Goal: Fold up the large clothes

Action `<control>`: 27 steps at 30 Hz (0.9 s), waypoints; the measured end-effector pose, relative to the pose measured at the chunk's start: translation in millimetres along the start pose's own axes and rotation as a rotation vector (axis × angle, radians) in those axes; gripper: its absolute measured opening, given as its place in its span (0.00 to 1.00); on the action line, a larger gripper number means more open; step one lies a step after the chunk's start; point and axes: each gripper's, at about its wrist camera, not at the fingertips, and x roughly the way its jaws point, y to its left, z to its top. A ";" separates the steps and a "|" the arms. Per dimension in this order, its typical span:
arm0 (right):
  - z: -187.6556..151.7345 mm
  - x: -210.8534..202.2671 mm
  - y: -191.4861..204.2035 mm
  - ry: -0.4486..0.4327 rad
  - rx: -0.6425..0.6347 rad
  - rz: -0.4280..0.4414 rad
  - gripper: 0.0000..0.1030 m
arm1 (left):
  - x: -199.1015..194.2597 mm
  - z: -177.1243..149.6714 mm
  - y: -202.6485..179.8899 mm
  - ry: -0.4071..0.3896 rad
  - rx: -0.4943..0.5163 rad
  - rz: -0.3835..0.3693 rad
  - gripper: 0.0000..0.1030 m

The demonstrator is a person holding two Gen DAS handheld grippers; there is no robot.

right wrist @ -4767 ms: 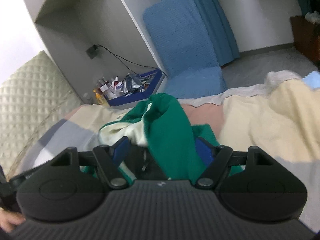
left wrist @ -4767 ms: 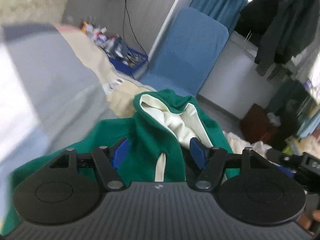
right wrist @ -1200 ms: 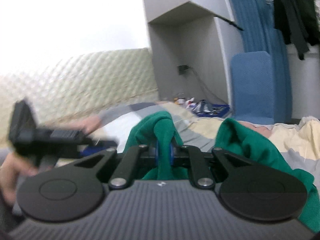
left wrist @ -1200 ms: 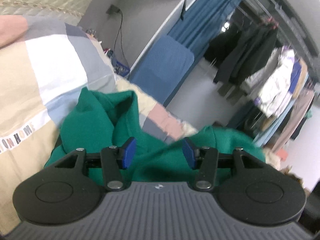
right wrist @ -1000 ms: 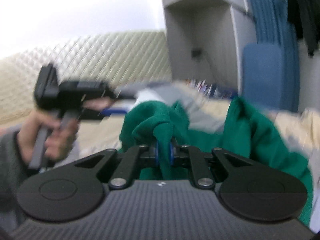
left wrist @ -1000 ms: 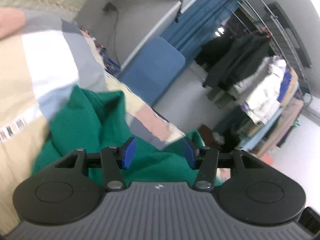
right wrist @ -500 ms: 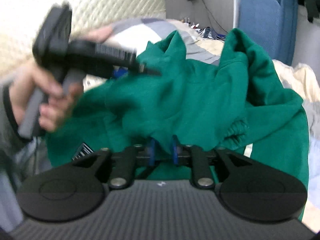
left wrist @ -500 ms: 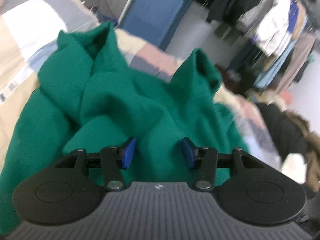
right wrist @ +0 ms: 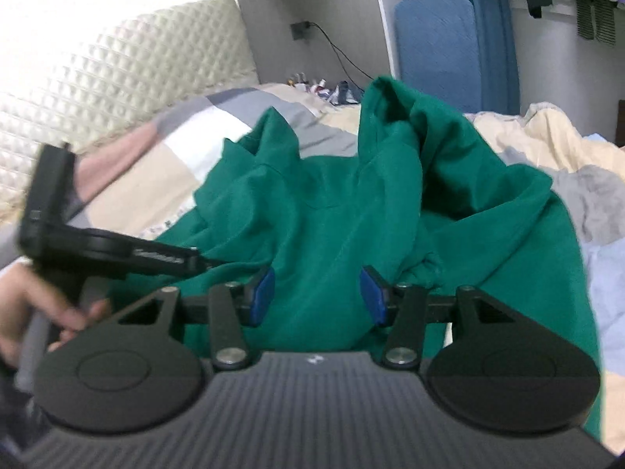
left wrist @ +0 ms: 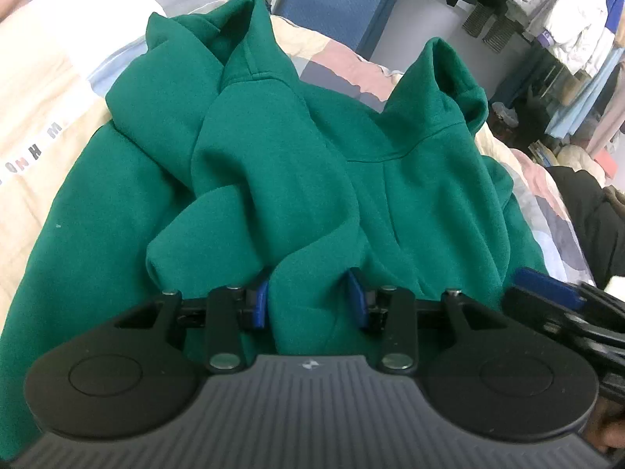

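- Left wrist view: the left gripper (left wrist: 308, 303) is sitting with its blue pads (left wrist: 258, 305) spread wide, and a rumpled ridge of the green hoodie (left wrist: 297, 179) is bulging up between them without being pinched.
- Right wrist view: the right gripper (right wrist: 317, 293) is likewise standing wide, its blue pads (right wrist: 262, 289) apart with green cloth lying in the gap; neither pad is pressing the fabric.
- The hoodie is lying crumpled on the bed, bunched into folds, with two peaks of fabric standing up at its far end in both views.
- A ribbed cuff (right wrist: 427, 269) is showing just beyond the right gripper's right pad.
- In the right wrist view the left gripper (right wrist: 117, 250) is appearing at the left edge, blurred, held by the person's left hand (right wrist: 43, 312), its tip lying over the hoodie's near left part.
- In the left wrist view the right gripper (left wrist: 554, 297) is showing at the right edge, just beside the hoodie's near right part.
- The patchwork bedspread (left wrist: 50, 90) is lying under the garment, in cream, grey, white and pink blocks.
- Beyond the bed, a quilted headboard (right wrist: 125, 74), a blue chair (right wrist: 437, 39) and hanging clothes (left wrist: 566, 27) are standing in the background.
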 end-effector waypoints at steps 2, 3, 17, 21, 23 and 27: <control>-0.9 22.9 2.1 0.022 -0.009 -0.025 0.44 | -0.3 1.0 -4.0 -0.011 0.007 -0.005 0.45; -2.0 34.7 2.4 0.046 -0.014 -0.036 0.42 | -1.4 1.7 -3.8 -0.015 0.006 -0.011 0.46; 14.9 21.4 -12.4 -0.055 0.094 -0.064 0.43 | -55.4 53.6 14.4 -0.237 0.014 -0.010 0.63; 41.9 32.8 -23.6 -0.049 0.122 -0.041 0.43 | -31.2 83.2 18.9 -0.232 0.028 0.062 0.63; 57.6 45.0 -26.7 -0.058 0.095 -0.044 0.44 | -15.5 96.2 20.1 -0.232 0.045 0.068 0.63; 87.7 80.0 -34.4 -0.091 0.068 -0.068 0.48 | 18.5 122.0 25.3 -0.228 0.069 0.101 0.63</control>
